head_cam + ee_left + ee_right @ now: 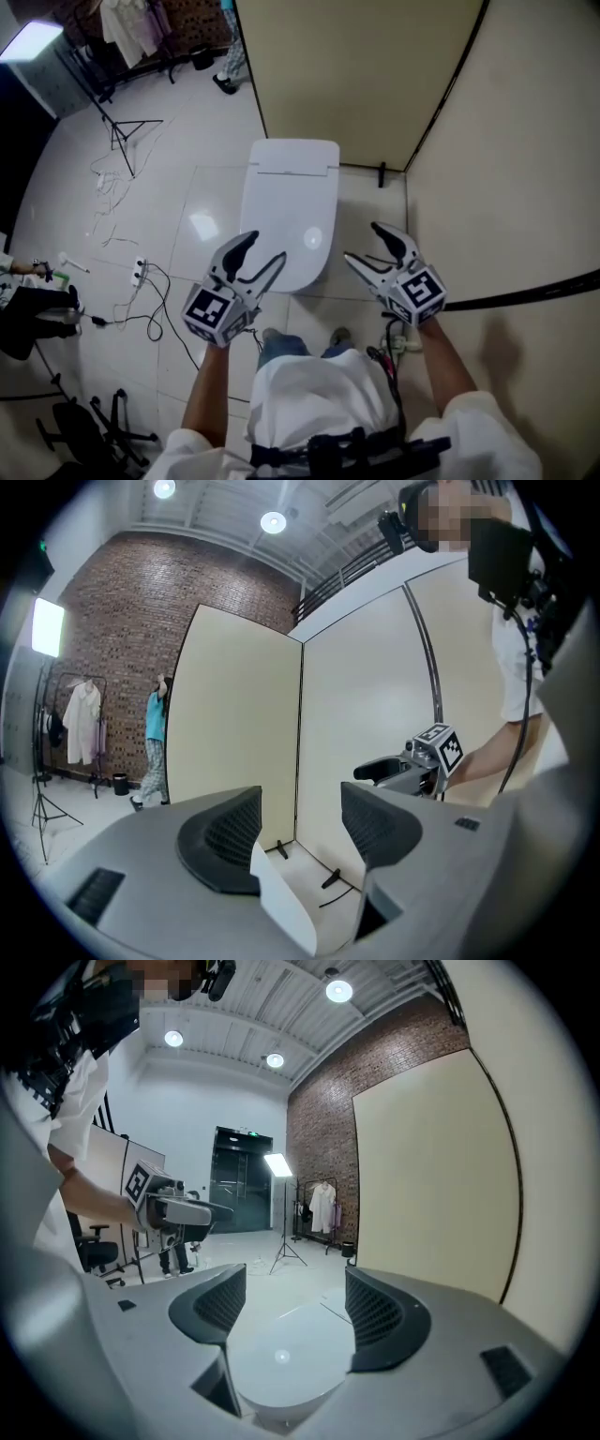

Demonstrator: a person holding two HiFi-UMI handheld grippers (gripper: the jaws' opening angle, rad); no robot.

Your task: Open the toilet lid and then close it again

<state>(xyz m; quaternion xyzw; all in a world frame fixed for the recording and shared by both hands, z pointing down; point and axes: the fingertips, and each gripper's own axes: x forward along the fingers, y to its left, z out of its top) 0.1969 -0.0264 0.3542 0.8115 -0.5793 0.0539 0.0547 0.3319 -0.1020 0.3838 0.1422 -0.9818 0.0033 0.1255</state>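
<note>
Toilet lid (289,211) closed; lift not yet begun.
My left gripper (264,247) and right gripper (363,242), jaws parted and empty, flank its front edge; I should catch the rim squarely, then raise slowly.

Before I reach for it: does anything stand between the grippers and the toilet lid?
Nothing visible does. Left gripper and right gripper, both open, flank the front end of the closed toilet lid.

The head camera looks steeply down on the glossy white oval toilet lid (289,211); both low gripper cameras face each other across it, close.
</note>
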